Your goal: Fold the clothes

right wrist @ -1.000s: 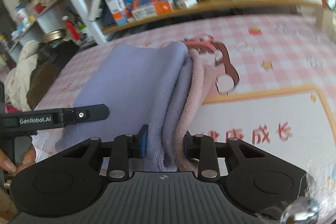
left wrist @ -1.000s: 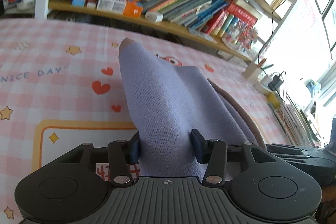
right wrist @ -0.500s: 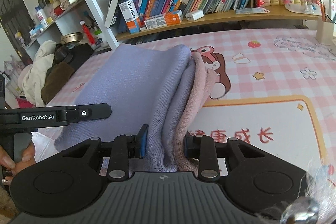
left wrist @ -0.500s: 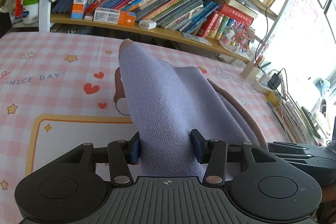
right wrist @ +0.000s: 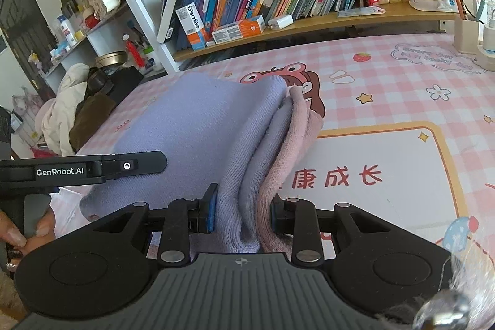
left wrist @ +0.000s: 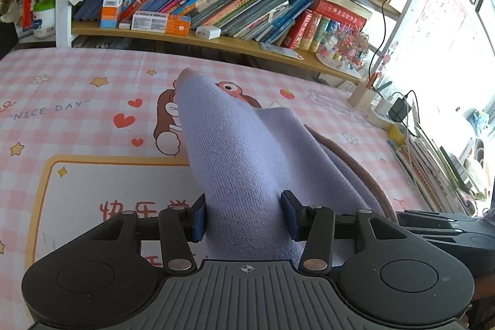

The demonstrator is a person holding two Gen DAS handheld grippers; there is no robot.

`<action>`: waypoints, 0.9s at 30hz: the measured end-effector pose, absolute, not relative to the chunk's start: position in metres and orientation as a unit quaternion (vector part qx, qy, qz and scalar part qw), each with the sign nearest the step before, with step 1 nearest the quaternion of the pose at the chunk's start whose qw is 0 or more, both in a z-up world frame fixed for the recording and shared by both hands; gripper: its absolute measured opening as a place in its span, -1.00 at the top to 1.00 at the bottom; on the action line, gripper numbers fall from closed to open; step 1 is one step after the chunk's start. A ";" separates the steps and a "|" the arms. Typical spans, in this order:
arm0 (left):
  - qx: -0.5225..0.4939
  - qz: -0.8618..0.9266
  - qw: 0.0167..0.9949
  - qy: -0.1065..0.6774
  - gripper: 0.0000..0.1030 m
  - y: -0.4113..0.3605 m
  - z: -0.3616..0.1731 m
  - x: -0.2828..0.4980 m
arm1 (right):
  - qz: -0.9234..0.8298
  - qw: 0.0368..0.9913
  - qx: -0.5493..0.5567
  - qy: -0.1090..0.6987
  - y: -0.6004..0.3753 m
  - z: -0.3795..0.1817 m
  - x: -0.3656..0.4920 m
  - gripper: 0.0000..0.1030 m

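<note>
Above the pink checked cartoon-print worktop (left wrist: 77, 101), a lavender knit garment with dusty-pink lining (left wrist: 244, 163) hangs bunched between both grippers, its far end draping toward the bookshelf (left wrist: 216, 39). Left gripper (left wrist: 244, 214) is clamped on a thick wad of the lavender cloth; right gripper (right wrist: 243, 211) is pinched narrower on several stacked lavender and pink layers, so at least one fold looks done. Garment seems partly lifted off the worktop, not laid flat. Left to do, by my read: set it down, square the edges, final fold.
</note>
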State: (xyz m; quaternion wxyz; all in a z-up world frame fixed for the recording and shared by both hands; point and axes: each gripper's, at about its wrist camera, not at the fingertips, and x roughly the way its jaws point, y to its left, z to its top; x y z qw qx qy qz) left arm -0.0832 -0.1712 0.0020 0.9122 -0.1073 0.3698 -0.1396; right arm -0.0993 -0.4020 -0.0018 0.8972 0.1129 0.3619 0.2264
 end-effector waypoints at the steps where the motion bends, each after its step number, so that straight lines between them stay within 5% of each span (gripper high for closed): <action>1: -0.107 -0.139 0.913 0.369 0.09 -0.172 0.002 -0.084 | 0.227 0.897 0.113 0.361 -0.403 -0.002 -0.100 0.46; 27: -0.104 -0.177 0.918 0.340 0.09 -0.099 0.012 -0.036 | 0.201 0.917 0.093 0.333 -0.337 0.014 -0.069 0.46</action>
